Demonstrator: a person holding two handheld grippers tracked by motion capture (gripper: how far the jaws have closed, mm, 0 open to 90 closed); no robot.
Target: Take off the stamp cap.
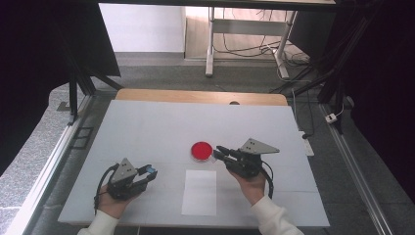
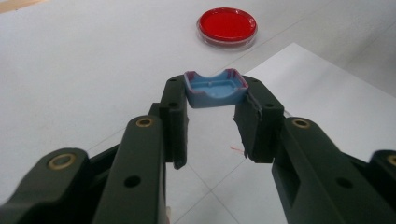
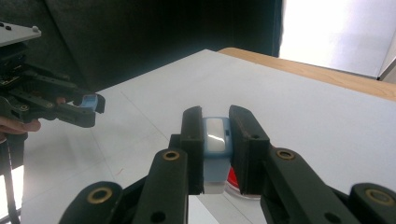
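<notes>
High view: left gripper point(image 1: 150, 172) at the table's point(image 1: 147, 127) near left, jaws narrowed onto a small blue piece point(image 1: 152, 171) at the tips. Right gripper point(image 1: 219, 152) near centre right, tips just beside the red dish point(image 1: 201, 151); a white sheet point(image 1: 199, 192) lies in front of the dish, between the two hands.

Left gripper view: the blue piece point(image 2: 215, 87), a shallow tray-shaped part with reddish edges, pinched between the two pads above the table; red dish point(image 2: 227, 24) beyond it.

Right gripper view: jaws close together, clamped on a pale blue block point(image 3: 216, 148) held upright between the pads; the dish's red edge point(image 3: 232, 179) shows just below.
</notes>
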